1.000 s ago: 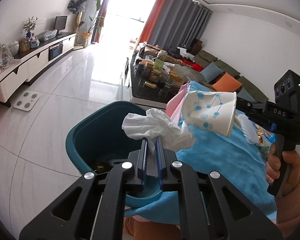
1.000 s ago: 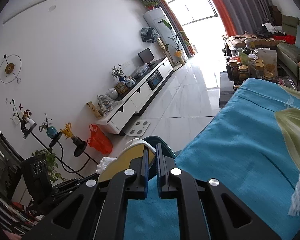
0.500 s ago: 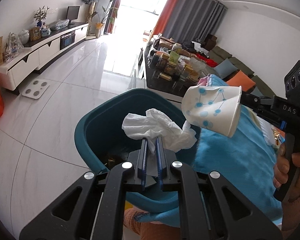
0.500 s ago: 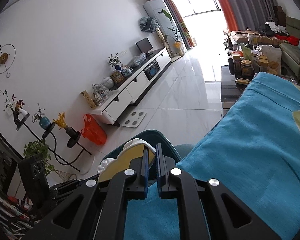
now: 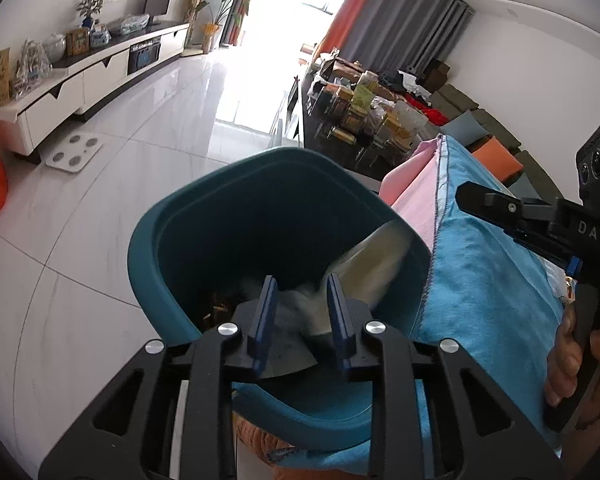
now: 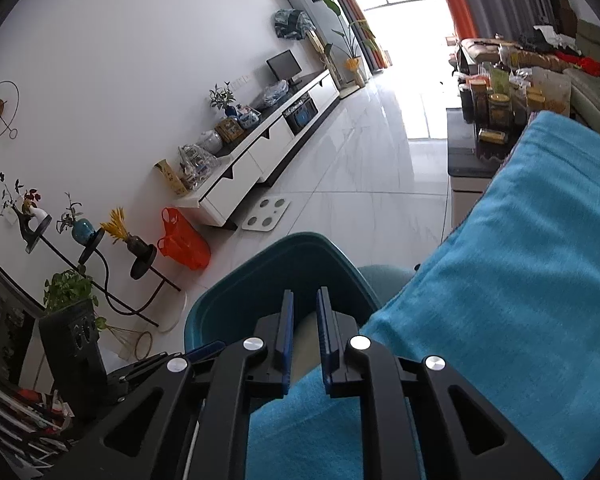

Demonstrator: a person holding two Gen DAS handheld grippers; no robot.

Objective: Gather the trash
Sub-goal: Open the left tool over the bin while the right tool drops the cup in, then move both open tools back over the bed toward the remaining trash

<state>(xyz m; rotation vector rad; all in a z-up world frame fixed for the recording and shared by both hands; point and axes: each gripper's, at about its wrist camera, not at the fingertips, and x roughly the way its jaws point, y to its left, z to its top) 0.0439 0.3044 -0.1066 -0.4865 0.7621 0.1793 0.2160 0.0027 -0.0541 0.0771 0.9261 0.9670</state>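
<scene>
The teal waste bin (image 5: 172,240) stands on the floor beside the blue-covered table. My left gripper (image 5: 300,290) hangs over its mouth and its jaws are opening; nothing is pressed between the pads. Below them a white tissue (image 5: 300,300) falls, blurred. Next to it, against the bin's right wall, a paper cup (image 5: 374,264) drops, also blurred. A hand holds my right gripper (image 5: 465,197) just right of the bin. In the right wrist view that gripper (image 6: 304,300) is over the bin (image 6: 244,300); its jaws are opening with a small gap, and only the blurred cup (image 6: 306,340) shows below.
The blue cloth (image 6: 520,280) over a pink one (image 5: 416,196) covers the table at the right. A low dark table with several jars (image 5: 364,116) stands behind the bin. A white cabinet (image 5: 80,88), a scale (image 5: 74,152) and an orange bag (image 6: 184,240) line the far wall.
Both grippers sank toward the bin. The left jaws let go of the tissue and the right jaws let go of the cup; both pieces now fall inside the bin.
</scene>
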